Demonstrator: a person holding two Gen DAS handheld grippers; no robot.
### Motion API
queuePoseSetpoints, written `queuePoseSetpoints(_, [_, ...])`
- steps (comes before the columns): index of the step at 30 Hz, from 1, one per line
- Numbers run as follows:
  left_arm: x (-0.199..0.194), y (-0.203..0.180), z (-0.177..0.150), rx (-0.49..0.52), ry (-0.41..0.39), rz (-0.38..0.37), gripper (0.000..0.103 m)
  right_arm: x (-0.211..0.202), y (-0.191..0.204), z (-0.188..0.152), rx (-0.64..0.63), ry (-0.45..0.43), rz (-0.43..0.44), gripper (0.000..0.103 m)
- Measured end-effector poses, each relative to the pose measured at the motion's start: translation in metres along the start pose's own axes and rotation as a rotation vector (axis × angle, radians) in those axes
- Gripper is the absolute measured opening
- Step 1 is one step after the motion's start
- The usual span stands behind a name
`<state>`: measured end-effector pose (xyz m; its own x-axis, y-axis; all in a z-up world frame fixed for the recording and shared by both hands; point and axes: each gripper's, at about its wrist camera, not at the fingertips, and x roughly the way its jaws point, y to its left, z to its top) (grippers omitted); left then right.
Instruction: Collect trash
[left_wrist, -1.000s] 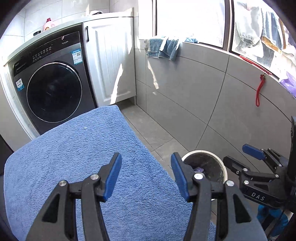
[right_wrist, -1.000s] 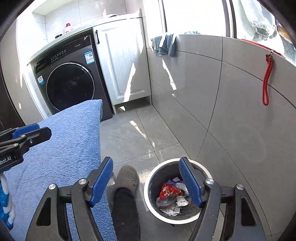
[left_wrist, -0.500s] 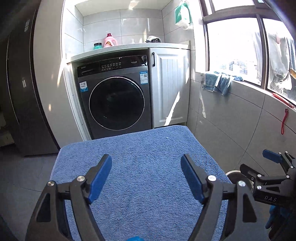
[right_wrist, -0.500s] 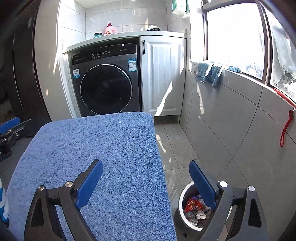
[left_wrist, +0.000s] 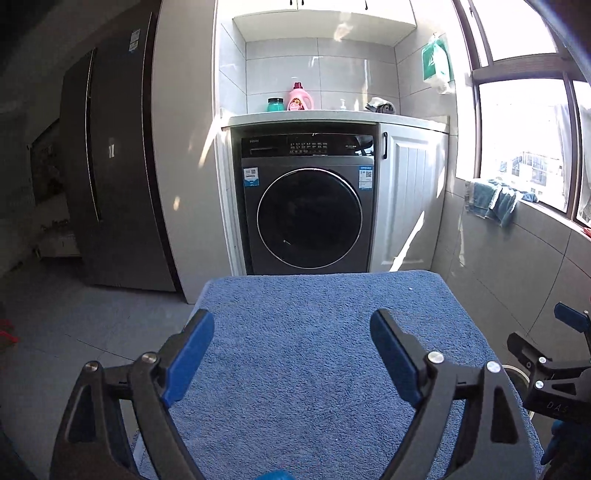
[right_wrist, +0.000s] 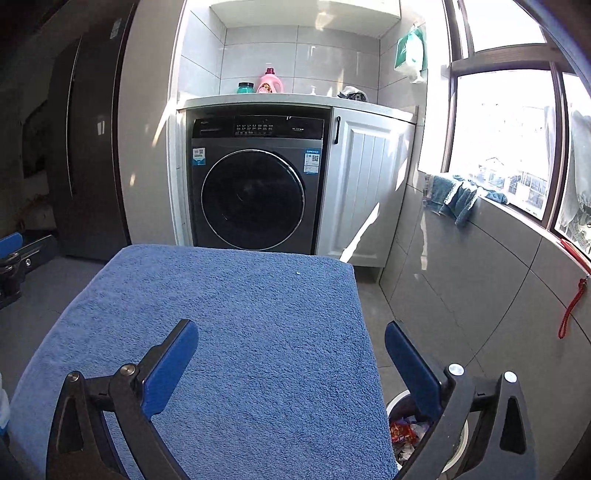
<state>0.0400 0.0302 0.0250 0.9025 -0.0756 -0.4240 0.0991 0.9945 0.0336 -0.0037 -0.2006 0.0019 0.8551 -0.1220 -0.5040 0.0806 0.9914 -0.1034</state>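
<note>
A white-rimmed trash bin (right_wrist: 400, 430) stands on the floor right of the table, holding red and white wrappers; its rim barely shows in the left wrist view (left_wrist: 517, 373). A blue towel (left_wrist: 325, 354) covers the table top and also fills the right wrist view (right_wrist: 236, 332). A tiny white speck (right_wrist: 297, 273) lies near its far right corner. My left gripper (left_wrist: 291, 354) is open and empty above the towel. My right gripper (right_wrist: 291, 365) is open and empty above the towel's right edge, its right finger over the bin. The right gripper shows in the left wrist view (left_wrist: 554, 354).
A dark washing machine (left_wrist: 308, 206) and a white cabinet (left_wrist: 406, 199) stand behind the table, with bottles on the counter above. A dark fridge (left_wrist: 110, 173) is at the left. A tiled wall and window sill with blue cloths (right_wrist: 458, 199) run along the right.
Both grippers have swung left and tilted up, from looking down at the bin and floor to facing the washing machine over the towel. Both stayed open.
</note>
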Motion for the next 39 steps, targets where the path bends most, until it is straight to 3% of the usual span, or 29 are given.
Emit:
queuePoseSetpoints(8, [-0.022,0.023,-0.006,-0.034,-0.041,0.077,0.086,-0.013,0.021,-0.003,-0.023,-0.017,0.028,0.102])
queuePoseSetpoints(19, [-0.045,0.024,-0.011,-0.018,-0.072,0.110,0.086,-0.037,0.025,-0.004,-0.020,-0.059,0.034,0.102])
queuePoseSetpoints(39, [-0.075,0.014,-0.011,0.006,-0.128,0.082,0.086,-0.077,0.004,-0.001,0.000,-0.131,-0.018,0.103])
